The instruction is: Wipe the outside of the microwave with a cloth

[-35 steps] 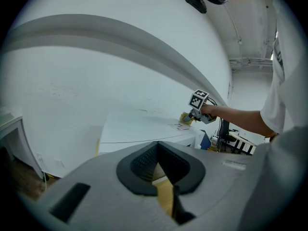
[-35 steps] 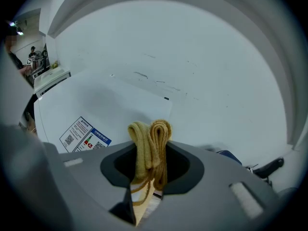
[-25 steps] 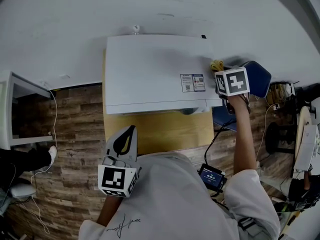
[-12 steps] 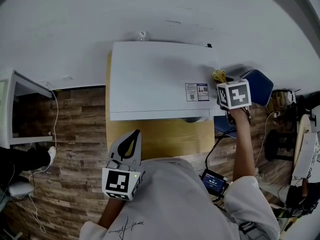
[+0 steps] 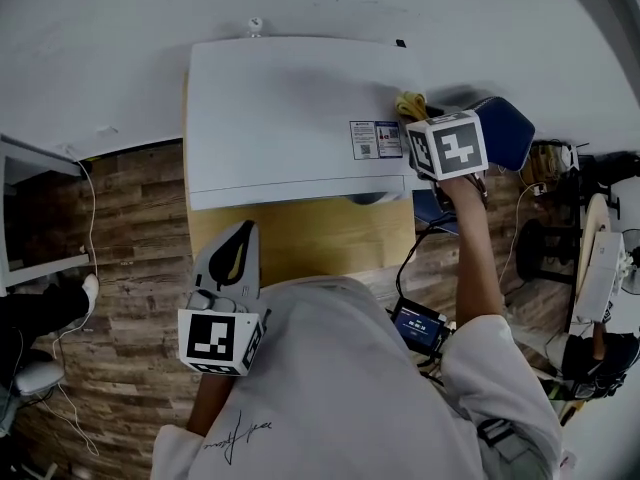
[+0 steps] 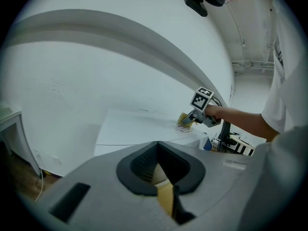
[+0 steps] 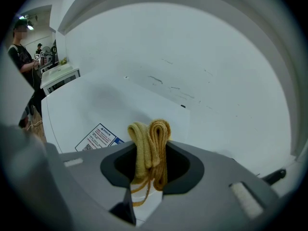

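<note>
At the microwave's right rear corner, the right gripper pinches the cloth. Most of the surface seems unwiped (front and sides too). The left gripper is pressed together, empty.

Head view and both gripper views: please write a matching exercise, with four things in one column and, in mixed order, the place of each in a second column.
1. yellow cloth
2. left gripper
3. printed label
4. microwave

A. on the tan table, against the white wall
B. on the microwave's top, near its right edge
C. between the jaws of the right gripper
D. in front of the microwave, over the table, holding nothing

Pairs: 1-C, 2-D, 3-B, 4-A
</note>
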Motion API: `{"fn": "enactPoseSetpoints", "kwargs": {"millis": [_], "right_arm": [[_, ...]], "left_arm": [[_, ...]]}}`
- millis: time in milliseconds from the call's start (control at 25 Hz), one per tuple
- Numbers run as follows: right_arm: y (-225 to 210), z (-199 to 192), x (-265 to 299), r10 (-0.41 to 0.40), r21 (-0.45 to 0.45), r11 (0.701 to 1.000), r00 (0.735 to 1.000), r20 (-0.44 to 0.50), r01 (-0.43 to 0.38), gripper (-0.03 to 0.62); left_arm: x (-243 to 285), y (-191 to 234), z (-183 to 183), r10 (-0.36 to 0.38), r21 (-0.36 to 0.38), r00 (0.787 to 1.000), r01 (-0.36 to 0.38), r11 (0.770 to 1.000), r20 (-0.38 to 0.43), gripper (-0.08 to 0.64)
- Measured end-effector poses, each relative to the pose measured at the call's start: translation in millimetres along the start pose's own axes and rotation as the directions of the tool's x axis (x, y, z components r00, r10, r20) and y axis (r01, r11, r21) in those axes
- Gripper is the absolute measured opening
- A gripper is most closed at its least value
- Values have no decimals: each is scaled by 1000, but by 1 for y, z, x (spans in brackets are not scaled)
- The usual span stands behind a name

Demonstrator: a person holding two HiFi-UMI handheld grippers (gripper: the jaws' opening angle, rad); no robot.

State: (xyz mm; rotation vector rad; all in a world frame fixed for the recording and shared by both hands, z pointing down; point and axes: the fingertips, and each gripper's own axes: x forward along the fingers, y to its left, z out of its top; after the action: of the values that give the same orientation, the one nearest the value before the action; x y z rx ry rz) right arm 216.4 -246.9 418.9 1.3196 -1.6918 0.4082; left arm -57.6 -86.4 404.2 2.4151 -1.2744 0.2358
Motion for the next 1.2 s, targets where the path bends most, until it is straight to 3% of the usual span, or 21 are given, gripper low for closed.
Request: {"fn": "enactPoseSetpoints", "kwargs": {"millis": [800, 1200], "right_arm": [[69, 28, -2, 113, -70, 992, 992, 53, -109, 124], [124, 55, -4, 203, -151, 971, 975, 92, -188, 124]], "left_arm": [[-1, 4, -3, 8, -9, 1000, -8, 1000, -6, -6], [-7, 8, -1, 25, -8, 1000, -25, 1000, -1, -6]]}}
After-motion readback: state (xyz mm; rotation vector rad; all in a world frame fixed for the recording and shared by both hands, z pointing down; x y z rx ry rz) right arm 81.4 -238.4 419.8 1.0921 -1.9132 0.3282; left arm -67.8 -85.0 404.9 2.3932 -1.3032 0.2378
